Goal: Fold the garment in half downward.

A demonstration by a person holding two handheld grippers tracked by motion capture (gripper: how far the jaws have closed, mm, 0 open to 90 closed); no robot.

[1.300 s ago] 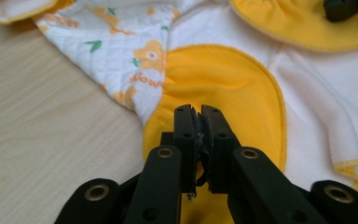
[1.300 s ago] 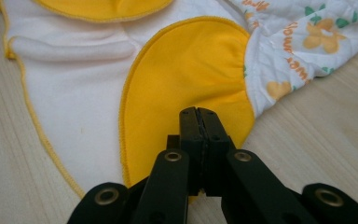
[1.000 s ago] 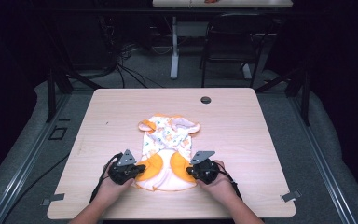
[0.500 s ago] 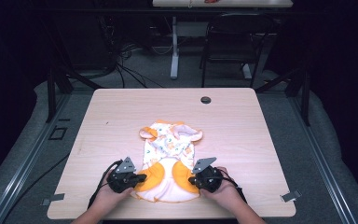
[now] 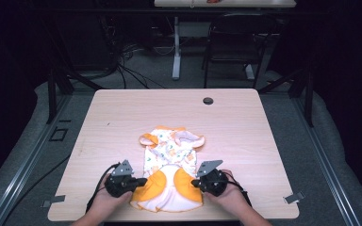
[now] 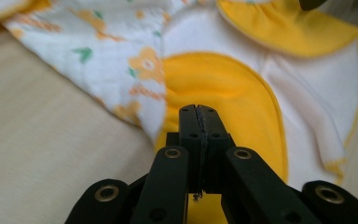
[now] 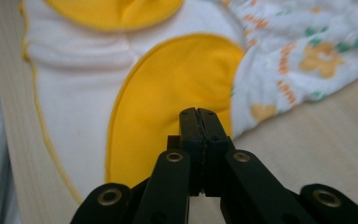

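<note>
A small baby garment (image 5: 169, 155), white with an orange and green print and yellow leg patches, lies flat near the front of the wooden table (image 5: 245, 127). My left gripper (image 5: 143, 181) is at its left yellow patch and my right gripper (image 5: 194, 182) at its right one, both pointing inward. In the left gripper view the left gripper (image 6: 198, 109) has its jaws pressed together at the yellow patch of the garment (image 6: 223, 84). The right gripper (image 7: 198, 112) likewise sits shut at the other yellow patch of the garment (image 7: 168, 93). The cloth's hem lies close to the table's front edge.
A dark round cable hole (image 5: 208, 100) sits at the back middle of the table. Behind the table stand a black chair (image 5: 235, 42) and a white table leg (image 5: 176, 52), with cables on the grey floor. Bare wood lies left, right and beyond the garment.
Both grippers have drawn back toward the table's front edge and the garment has slid with them, its hem now nearer that edge. The jaws stay shut.
</note>
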